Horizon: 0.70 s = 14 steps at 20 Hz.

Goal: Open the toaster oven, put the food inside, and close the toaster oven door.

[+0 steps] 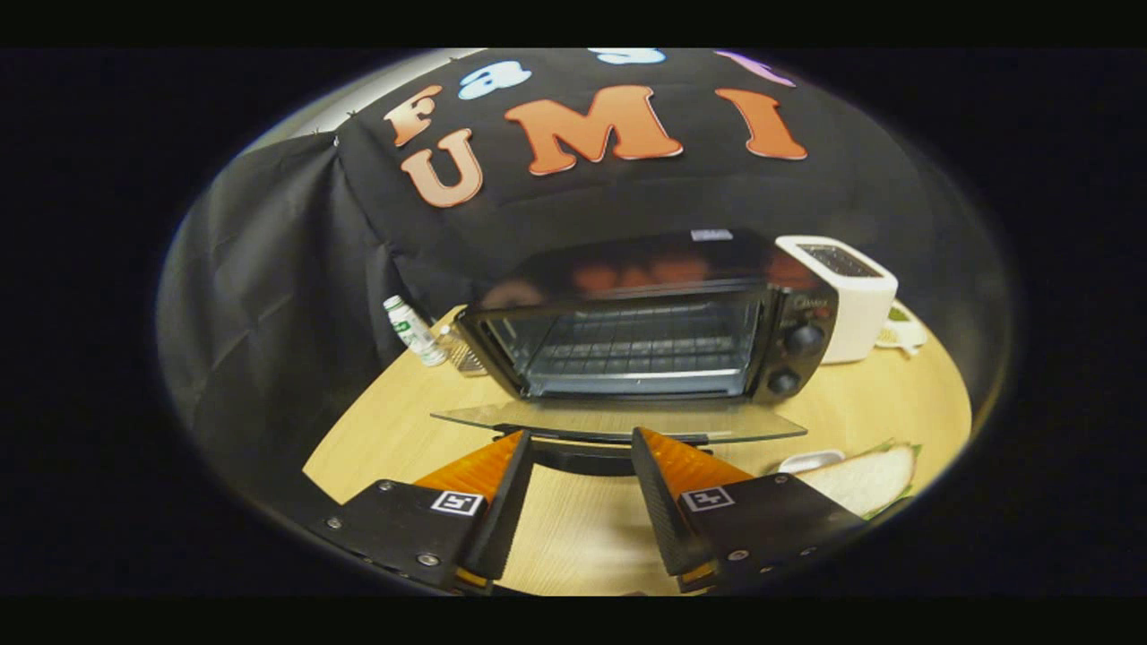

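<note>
Two fingers of the hand-held gripper (pixel 581 448) are spread apart, holding nothing, tips just at the dark handle (pixel 582 459) of the black toaster oven (pixel 645 331). Its glass door (pixel 618 419) is dropped flat, rack (pixel 641 345) bare, so opening looks done. Food, a slice of pale bread on green leaf (pixel 865 479), lies on the wooden table (pixel 403 421) front-right of the oven, beside a small white dish (pixel 811 460).

Next, prob.: back off the handle, swing right, pinch bread by its crust edge w/ light squeeze, slide in level over the door.

White pop-up toaster (pixel 851 291) right of oven, white bottle (pixel 412 330) left. Oven's badge & bottle label too blurred to read.
</note>
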Available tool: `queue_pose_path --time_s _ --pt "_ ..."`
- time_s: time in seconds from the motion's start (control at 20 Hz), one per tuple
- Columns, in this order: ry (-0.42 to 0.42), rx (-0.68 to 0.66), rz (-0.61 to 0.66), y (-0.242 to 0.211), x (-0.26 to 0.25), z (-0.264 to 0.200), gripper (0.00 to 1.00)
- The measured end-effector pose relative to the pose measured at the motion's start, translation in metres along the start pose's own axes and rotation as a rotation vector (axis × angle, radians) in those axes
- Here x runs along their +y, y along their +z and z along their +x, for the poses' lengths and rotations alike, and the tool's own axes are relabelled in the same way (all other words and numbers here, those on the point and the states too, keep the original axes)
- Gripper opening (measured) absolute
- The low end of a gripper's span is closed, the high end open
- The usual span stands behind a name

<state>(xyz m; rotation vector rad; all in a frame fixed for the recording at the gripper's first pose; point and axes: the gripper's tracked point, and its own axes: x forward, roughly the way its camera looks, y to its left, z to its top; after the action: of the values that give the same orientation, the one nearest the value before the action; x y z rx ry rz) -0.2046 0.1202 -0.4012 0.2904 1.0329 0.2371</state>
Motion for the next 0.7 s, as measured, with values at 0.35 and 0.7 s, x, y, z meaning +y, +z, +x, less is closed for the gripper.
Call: queue_pose_path --time_s 0.35,0.7 --pt "-0.015 0.239 0.066 -0.086 -0.008 0.022 0.54" --pt "0.012 0.288 0.065 -0.097 0.001 0.028 0.54"
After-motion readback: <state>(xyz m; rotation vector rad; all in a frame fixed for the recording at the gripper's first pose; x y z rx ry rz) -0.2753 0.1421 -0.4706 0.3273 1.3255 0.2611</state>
